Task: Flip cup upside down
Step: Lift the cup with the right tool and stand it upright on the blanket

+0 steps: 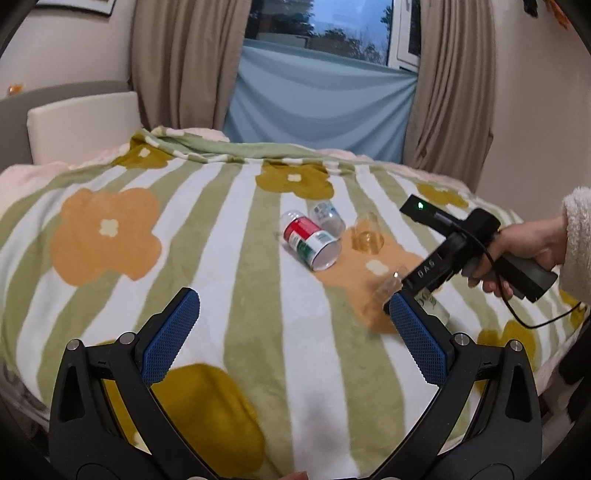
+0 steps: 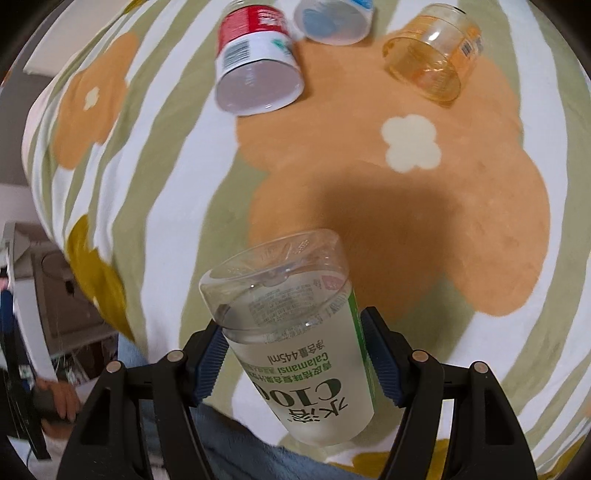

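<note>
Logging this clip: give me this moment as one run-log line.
right gripper: shut on clear cup, held above blanket | left gripper: open, idle | red cup, blue cup, amber cup: lying sideways

Left gripper (image 1: 291, 325): fingers spread wide, holding nothing.
Right gripper (image 2: 291, 363): fingers closed on both sides of the cup (image 2: 295, 332), pointing downward.
Right hand (image 1: 524, 254): wrapped around the handle.
</note>
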`<state>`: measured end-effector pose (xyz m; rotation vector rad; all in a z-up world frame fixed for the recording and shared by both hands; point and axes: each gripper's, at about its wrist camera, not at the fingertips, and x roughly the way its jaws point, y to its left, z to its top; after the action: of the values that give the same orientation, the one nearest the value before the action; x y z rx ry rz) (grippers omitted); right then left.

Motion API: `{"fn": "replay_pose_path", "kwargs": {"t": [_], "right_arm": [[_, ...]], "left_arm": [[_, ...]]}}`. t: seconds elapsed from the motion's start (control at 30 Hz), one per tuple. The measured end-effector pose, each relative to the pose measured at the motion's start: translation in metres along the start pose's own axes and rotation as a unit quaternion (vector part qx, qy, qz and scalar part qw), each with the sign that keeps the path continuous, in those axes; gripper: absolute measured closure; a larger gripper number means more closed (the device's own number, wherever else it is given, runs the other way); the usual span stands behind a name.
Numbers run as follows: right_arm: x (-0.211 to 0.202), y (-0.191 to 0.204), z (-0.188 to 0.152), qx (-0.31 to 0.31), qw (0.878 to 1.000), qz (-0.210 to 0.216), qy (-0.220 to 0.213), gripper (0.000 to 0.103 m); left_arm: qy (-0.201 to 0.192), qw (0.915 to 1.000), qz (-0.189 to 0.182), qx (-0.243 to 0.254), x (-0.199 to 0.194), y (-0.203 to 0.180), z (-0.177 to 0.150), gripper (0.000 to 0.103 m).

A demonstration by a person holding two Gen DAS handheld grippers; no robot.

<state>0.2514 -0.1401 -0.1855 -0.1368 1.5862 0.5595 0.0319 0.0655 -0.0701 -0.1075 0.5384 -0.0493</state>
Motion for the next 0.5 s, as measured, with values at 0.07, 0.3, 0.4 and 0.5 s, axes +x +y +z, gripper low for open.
{"fn": "replay_pose_path", "kwargs": {"t": [0.07,0.3,0.4,0.5], "right_arm": [[-0.001,-0.004,-0.002,0.01,1.0,-0.007,-0.005,0.037],[0.019,0.0,0.004,0.016,1.0,-0.023,-0.005,0.036],[0.024,0.007,0.007,0.008,1.0,-0.025,-0.009,0.033],[0.021,0.016,0.008,-0.016,0.999,-0.043,-0.03,0.014]], "left_arm": [[0.005,1.0,0.001,0.003,0.0,0.0,-0.002,0.0],[0.012,0.9998,-0.015,-0.002,0.0,0.0,-0.005,0.0],[0.016,0.9998,-0.013,0.002,0.002,-0.001,-0.005,0.0],[0.024,0.9996,-0.012,0.002,0.004,-0.002,-0.003,0.0]]}}
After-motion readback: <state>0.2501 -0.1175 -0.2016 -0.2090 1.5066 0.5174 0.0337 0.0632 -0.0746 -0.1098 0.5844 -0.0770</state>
